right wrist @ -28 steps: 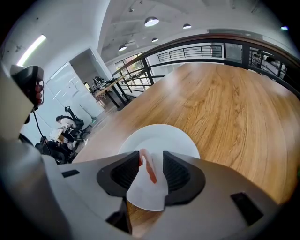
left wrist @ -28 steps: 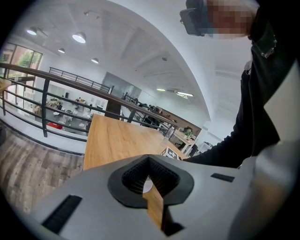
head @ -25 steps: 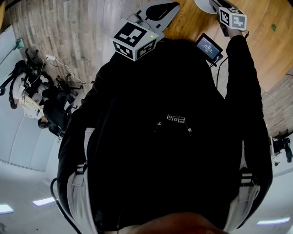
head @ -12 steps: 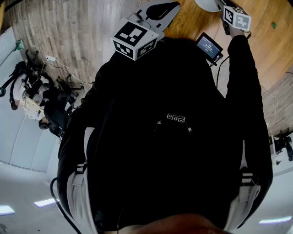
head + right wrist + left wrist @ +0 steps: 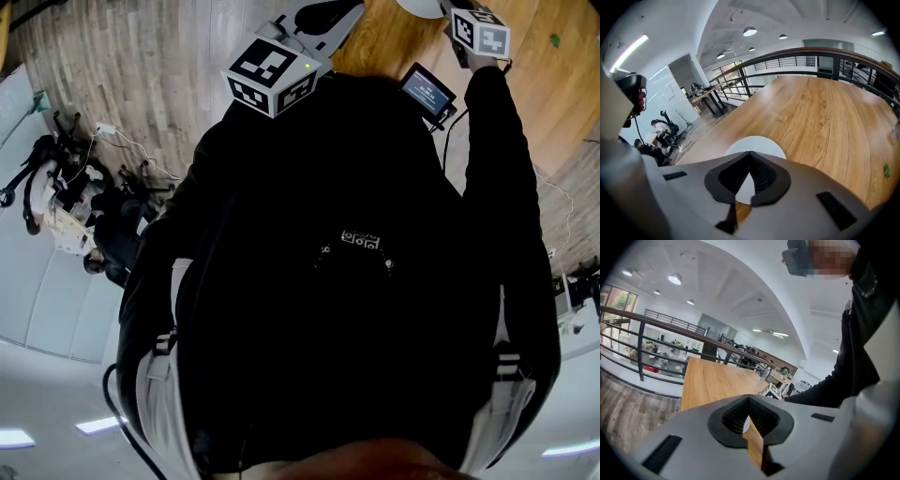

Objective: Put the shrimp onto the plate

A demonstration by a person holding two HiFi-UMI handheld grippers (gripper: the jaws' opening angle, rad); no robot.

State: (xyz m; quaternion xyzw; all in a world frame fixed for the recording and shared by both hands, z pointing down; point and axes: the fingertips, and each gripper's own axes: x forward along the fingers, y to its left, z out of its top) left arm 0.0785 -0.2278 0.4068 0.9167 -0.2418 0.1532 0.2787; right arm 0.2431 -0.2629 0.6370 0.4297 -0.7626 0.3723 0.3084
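On the wooden table (image 5: 825, 117), the white plate (image 5: 757, 144) lies at 12 o'clock, just beyond the right gripper (image 5: 749, 159), whose jaws are pressed together on nothing. The left gripper (image 5: 748, 401) is likewise closed and empty. A small green object (image 5: 886, 170) sits well apart, at 4 o'clock from the plate.

In your right gripper view, the wooden table (image 5: 825, 117) fills the middle and right of the frame. A round white plate (image 5: 757, 144) lies flat on it at lower centre. A small green speck (image 5: 886, 170) sits at the right edge, well apart from the plate.
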